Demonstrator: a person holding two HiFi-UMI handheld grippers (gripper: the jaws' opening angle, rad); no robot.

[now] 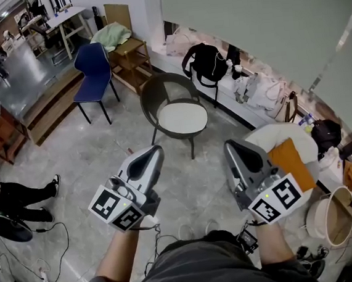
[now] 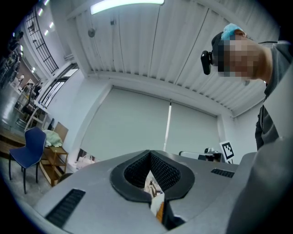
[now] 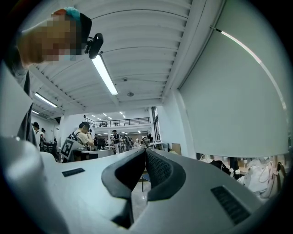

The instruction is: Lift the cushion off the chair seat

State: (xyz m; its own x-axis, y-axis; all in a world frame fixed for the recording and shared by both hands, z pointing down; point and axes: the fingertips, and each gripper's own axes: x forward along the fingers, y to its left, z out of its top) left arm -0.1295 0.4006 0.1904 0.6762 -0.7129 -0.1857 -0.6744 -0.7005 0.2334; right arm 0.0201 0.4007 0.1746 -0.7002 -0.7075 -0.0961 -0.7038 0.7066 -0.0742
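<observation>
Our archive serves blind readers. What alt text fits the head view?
A person holds the left tool and right tool, both shut and empty, over a grey floor, short of a round dark chair whose white cushion lies on its seat. A blue chair stands farther back on the left.

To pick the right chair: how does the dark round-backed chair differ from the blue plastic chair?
The dark round-backed chair carries a round white cushion; the blue plastic chair has a bare seat. The dark chair's back wraps around its seat; the blue chair's back is a flat upright panel. Both stand upright on thin dark legs.
</observation>
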